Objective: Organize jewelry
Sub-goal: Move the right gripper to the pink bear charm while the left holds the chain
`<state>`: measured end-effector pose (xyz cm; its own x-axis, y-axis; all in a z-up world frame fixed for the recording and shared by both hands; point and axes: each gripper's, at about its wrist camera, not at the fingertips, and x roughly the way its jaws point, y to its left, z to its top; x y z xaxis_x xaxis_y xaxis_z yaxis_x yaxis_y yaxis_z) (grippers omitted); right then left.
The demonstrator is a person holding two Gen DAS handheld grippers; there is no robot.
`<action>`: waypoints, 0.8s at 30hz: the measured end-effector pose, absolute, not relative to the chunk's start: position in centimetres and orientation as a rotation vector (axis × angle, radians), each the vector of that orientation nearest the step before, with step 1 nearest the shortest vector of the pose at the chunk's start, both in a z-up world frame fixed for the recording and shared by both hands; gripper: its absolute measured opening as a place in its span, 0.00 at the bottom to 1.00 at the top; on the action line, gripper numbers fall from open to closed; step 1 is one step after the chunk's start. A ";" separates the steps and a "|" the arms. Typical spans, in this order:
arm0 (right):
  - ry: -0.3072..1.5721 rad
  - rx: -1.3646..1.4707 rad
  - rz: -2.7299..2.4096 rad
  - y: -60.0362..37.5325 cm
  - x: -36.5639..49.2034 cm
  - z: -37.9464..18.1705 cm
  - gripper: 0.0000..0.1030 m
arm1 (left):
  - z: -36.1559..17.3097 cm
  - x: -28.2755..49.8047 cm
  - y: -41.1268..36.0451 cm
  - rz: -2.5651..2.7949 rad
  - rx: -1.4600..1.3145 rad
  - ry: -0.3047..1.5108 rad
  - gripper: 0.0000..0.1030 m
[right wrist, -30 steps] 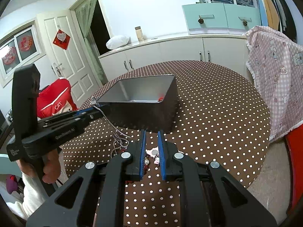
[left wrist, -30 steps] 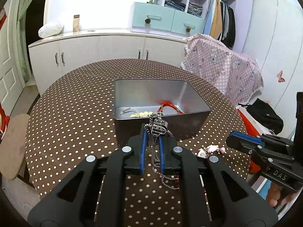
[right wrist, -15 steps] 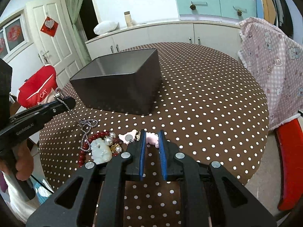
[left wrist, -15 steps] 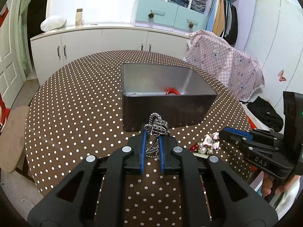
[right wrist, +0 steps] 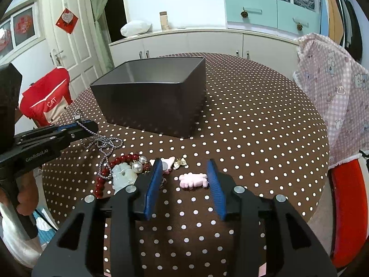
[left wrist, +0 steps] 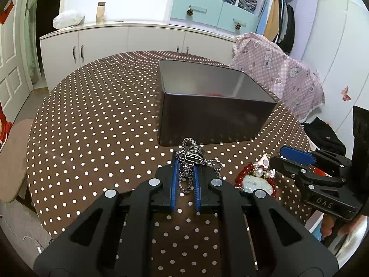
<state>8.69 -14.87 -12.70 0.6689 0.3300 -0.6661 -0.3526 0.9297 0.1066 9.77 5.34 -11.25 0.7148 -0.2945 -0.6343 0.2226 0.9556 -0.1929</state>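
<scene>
A dark metal box point(left wrist: 214, 113) stands on the polka-dot table point(left wrist: 96, 124); it also shows in the right wrist view point(right wrist: 156, 101). My left gripper point(left wrist: 186, 161) is shut on a silver chain necklace point(left wrist: 191, 157), whose chain trails onto the table point(right wrist: 103, 142). My right gripper point(right wrist: 184, 168) is open, its fingers either side of a pink hair clip point(right wrist: 193, 180) lying on the table. A red bead bracelet with a white pendant and pearls point(right wrist: 122, 173) lies left of the clip; it also shows in the left wrist view point(left wrist: 253, 180).
A small gold and pink trinket point(right wrist: 175, 162) lies beside the bracelet. White cabinets point(left wrist: 129, 39) stand behind the table. A chair with pink checked cloth point(right wrist: 334, 87) is at the right, a red-covered chair point(right wrist: 46, 99) at the left.
My right gripper has opened and come down around the pink hair clip. My left gripper has pulled back and lowered, away from the box, with the necklace still in it.
</scene>
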 end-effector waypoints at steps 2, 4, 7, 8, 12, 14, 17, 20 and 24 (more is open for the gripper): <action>0.744 -0.029 0.378 -15.2 8.7 -12.8 0.34 | -11.4 9.8 5.5 -0.284 -0.109 0.726 0.12; 0.746 -0.032 0.361 -15.3 8.7 -12.7 0.34 | -11.7 9.7 5.8 -0.280 -0.114 0.731 0.12; 0.737 -0.025 0.336 -15.7 8.3 -12.4 0.36 | -12.0 9.6 6.1 -0.277 -0.123 0.739 0.12; 0.734 -0.034 0.328 -15.8 8.1 -12.3 0.36 | -12.1 9.6 6.1 -0.274 -0.126 0.742 0.12; 0.729 -0.069 0.301 -15.9 7.6 -12.5 0.42 | -12.1 9.6 6.1 -0.273 -0.127 0.742 0.12; 0.719 -0.071 0.300 -16.0 7.3 -12.7 0.43 | -12.1 9.5 6.1 -0.276 -0.129 0.740 0.12; 0.700 -0.089 0.303 -15.9 7.1 -13.0 0.44 | -12.2 9.3 6.0 -0.277 -0.132 0.740 0.12; 0.669 -0.152 0.304 -15.5 6.4 -13.4 0.44 | -12.2 9.2 6.0 -0.278 -0.131 0.738 0.12; 0.606 -0.193 0.278 -15.8 5.6 -14.2 0.26 | -12.3 8.9 6.2 -0.276 -0.145 0.740 0.12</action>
